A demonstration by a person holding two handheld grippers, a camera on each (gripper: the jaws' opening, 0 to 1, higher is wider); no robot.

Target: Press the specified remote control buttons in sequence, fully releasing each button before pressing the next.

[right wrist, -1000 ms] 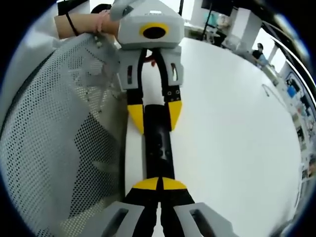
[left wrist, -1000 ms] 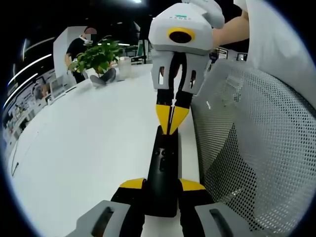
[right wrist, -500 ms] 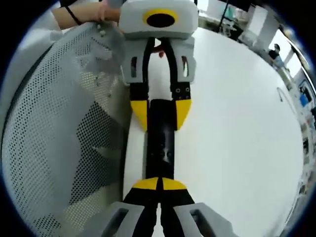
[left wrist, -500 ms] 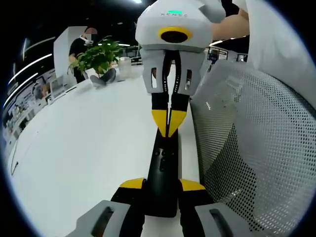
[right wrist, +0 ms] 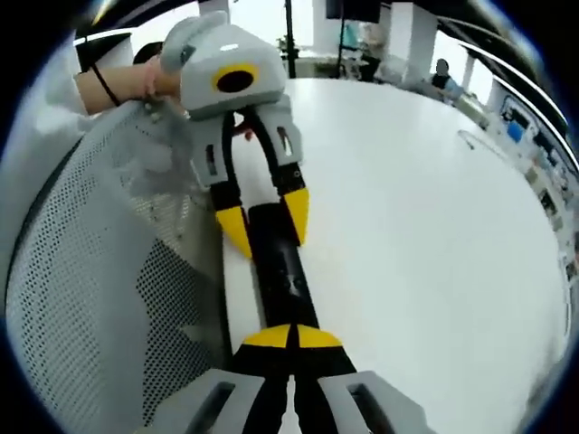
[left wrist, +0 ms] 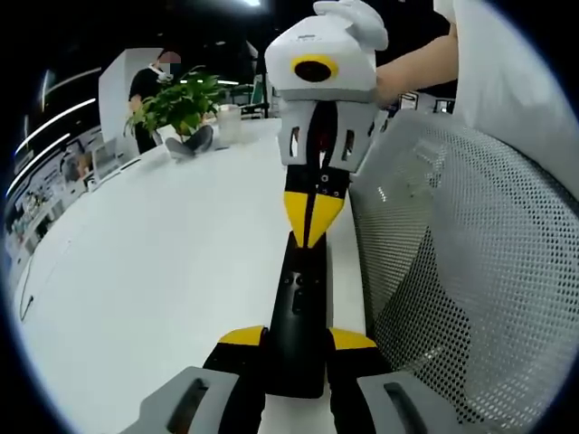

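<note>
Left gripper view: slim black rectangular remote control (left wrist: 299, 312) lies lengthwise on white bench (left wrist: 163, 271), near its edge. Left gripper (left wrist: 297, 342) fingers pinch remote's near end. Right gripper (left wrist: 313, 226) fingers pressed together, yellow tips at remote's far end. Grey mesh chair back (left wrist: 461, 262) just beside remote. Green potted plant (left wrist: 179, 104) well beyond remote.

Right gripper view: right gripper (right wrist: 291, 336) fingers pressed together over remote (right wrist: 280, 271) near end. Left gripper (right wrist: 262, 221) fingers straddle far end.

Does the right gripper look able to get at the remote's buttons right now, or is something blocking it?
Probably yes. The left gripper clamps only one end of the remote; the right gripper, jaws closed, sits at the far end with nothing between it and the buttons.
</note>
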